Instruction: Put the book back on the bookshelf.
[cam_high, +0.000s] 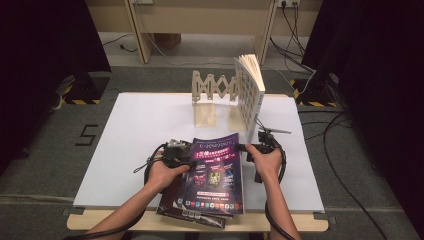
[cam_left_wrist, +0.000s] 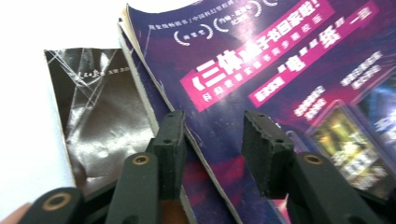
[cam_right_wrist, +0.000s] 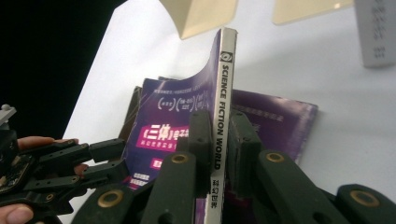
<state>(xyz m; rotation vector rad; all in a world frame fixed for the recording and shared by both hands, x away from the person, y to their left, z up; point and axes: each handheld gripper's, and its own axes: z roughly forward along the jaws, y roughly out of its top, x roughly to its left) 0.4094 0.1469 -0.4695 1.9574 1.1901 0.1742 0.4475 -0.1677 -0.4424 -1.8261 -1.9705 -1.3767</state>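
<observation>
Right gripper: jaws narrow, pads clamped on the spine of the purple magazine, tilting it up on edge, likely to carry it off.
Left gripper: jaws parted astride the magazine's other edge; contact hard to judge, probably steadying rather than pinching.
Magazine position: near edge of the white table, on top of a short stack.
Stack: another purple issue and a dark glossy book lie beneath.
Likely goal: the wooden rack at the far side, where a white book stands upright.
Readable text: spine says "SCIENCE FICTION WORLD"; cover banner carries Chinese characters.
</observation>
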